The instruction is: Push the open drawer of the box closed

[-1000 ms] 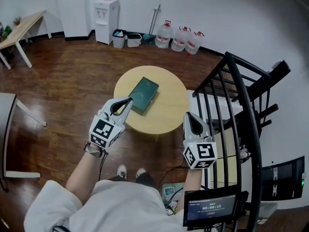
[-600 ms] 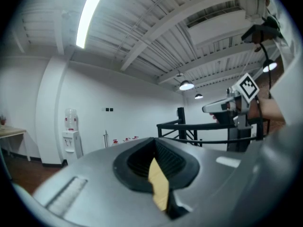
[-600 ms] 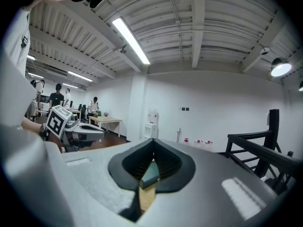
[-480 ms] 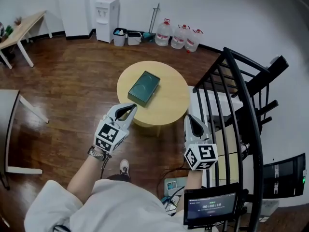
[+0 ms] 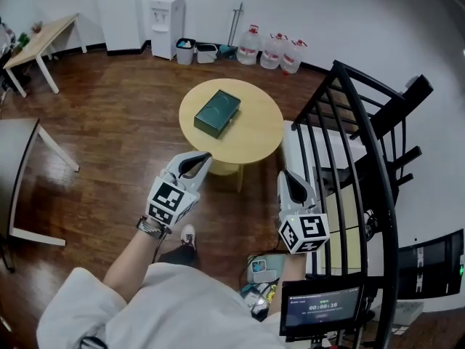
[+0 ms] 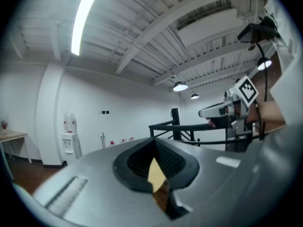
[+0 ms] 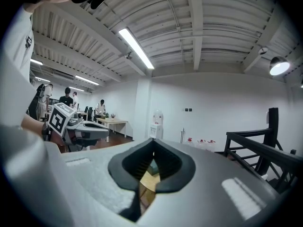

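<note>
Head view: box (image 5: 217, 113) on the counter (image 5: 258, 133) ahead of the fingers, long axis running away; left gripper (image 5: 197, 158) nearer than right gripper (image 5: 288, 179), fingers together, empty.

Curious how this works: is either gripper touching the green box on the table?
No: left gripper and right gripper both hang short of the table, apart from the green box.

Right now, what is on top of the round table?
Only a dark green box lies on the round table, left of centre, with bare wood around it. The inside of the box and the patch of tabletop beneath it are covered.
</note>
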`<control>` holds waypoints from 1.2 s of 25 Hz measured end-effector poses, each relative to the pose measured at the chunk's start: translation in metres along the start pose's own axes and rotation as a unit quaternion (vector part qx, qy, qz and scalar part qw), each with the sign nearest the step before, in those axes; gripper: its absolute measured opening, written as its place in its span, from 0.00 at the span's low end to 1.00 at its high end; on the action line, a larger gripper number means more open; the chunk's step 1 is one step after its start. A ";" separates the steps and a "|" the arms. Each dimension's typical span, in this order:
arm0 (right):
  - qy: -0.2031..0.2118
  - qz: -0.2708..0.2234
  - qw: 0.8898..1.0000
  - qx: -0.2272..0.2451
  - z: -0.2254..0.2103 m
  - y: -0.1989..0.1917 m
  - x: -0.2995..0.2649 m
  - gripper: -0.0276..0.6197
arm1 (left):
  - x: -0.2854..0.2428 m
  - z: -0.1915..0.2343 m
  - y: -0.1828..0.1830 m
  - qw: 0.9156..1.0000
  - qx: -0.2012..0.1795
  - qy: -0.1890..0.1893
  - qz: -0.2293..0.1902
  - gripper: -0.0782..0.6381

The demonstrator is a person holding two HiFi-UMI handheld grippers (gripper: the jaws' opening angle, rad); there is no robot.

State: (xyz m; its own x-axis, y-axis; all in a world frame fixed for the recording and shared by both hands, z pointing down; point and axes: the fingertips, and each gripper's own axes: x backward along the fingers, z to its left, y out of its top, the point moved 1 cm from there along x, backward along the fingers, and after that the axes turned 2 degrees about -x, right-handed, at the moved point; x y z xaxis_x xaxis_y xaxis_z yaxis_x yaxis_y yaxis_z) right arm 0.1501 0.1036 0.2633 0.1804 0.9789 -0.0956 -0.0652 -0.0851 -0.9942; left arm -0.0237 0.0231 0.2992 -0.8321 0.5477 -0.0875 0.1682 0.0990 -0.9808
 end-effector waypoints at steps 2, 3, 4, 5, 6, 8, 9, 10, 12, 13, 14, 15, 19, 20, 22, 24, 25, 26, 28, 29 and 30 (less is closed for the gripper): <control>-0.002 -0.006 1.000 -0.003 0.006 0.001 0.019 0.05 | 0.014 -0.015 0.003 1.000 -0.003 0.003 -0.001 0.12; -0.006 -0.009 1.000 -0.006 0.008 0.002 0.030 0.05 | 0.020 -0.023 0.005 1.000 -0.007 0.004 -0.001 0.12; -0.010 -0.011 1.000 -0.009 0.009 0.003 0.041 0.05 | 0.027 -0.031 0.007 1.000 -0.010 0.007 -0.001 0.12; -0.012 -0.012 1.000 -0.011 0.010 0.003 0.052 0.05 | 0.034 -0.038 0.010 1.000 -0.013 0.011 0.000 0.12; -0.013 -0.012 1.000 -0.012 0.013 0.002 0.065 0.05 | 0.041 -0.046 0.011 1.000 -0.012 0.017 -0.001 0.12; -0.012 -0.009 1.000 -0.008 0.020 -0.001 0.090 0.05 | 0.057 -0.063 0.011 1.000 -0.004 0.025 -0.003 0.12; -0.010 -0.007 1.000 -0.006 0.024 -0.002 0.103 0.05 | 0.064 -0.072 0.012 1.000 -0.001 0.028 -0.005 0.12; -0.007 -0.005 1.000 -0.004 0.029 -0.004 0.116 0.05 | 0.072 -0.080 0.013 0.999 0.000 0.031 -0.007 0.12; -0.001 0.000 1.000 -0.002 0.038 -0.009 0.138 0.05 | 0.087 -0.097 0.015 0.999 0.003 0.036 -0.008 0.12; 0.002 0.004 1.000 -0.002 0.042 -0.013 0.148 0.05 | 0.094 -0.105 0.016 0.999 0.004 0.038 -0.008 0.12; 0.004 0.007 1.000 -0.003 0.045 -0.016 0.157 0.05 | 0.100 -0.114 0.017 0.999 0.004 0.038 -0.009 0.12; 0.004 0.010 1.000 -0.004 0.049 -0.020 0.166 0.05 | 0.107 -0.123 0.018 0.999 0.004 0.036 -0.009 0.12; 0.006 0.013 1.000 -0.012 0.068 -0.027 0.190 0.05 | 0.135 -0.145 0.022 0.999 -0.003 0.031 -0.007 0.12; 0.008 0.011 1.000 -0.014 0.072 -0.026 0.193 0.05 | 0.140 -0.147 0.022 0.999 -0.004 0.031 -0.006 0.12; 0.016 0.002 1.000 -0.015 0.082 -0.022 0.199 0.05 | 0.149 -0.150 0.022 1.000 -0.003 0.030 -0.004 0.12; 0.022 -0.010 1.000 -0.013 0.091 -0.016 0.204 0.05 | 0.157 -0.154 0.023 1.000 -0.006 0.026 -0.002 0.12; 0.021 -0.014 1.000 -0.010 0.094 -0.014 0.205 0.05 | 0.159 -0.154 0.023 1.000 -0.008 0.023 -0.003 0.12; 0.017 -0.019 1.000 -0.006 0.096 -0.011 0.205 0.05 | 0.161 -0.154 0.022 1.000 -0.010 0.020 -0.004 0.12; 0.006 -0.030 1.000 -0.001 0.101 -0.005 0.206 0.05 | 0.165 -0.153 0.022 1.000 -0.012 0.016 -0.005 0.12; 0.004 -0.035 0.999 -0.002 0.104 -0.002 0.206 0.05 | 0.167 -0.153 0.023 1.000 -0.012 0.014 -0.005 0.12; 0.003 -0.039 0.999 -0.005 0.107 0.002 0.206 0.05 | 0.170 -0.153 0.024 1.000 -0.013 0.012 -0.004 0.12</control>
State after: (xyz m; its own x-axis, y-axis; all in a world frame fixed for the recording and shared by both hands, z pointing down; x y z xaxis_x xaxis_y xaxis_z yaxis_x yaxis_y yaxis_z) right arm 0.0819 0.3251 0.2470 0.1901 0.9816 -0.0175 -0.0417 -0.0097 -0.9991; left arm -0.0802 0.2453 0.2872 -0.8206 0.5667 -0.0743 0.1750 0.1254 -0.9765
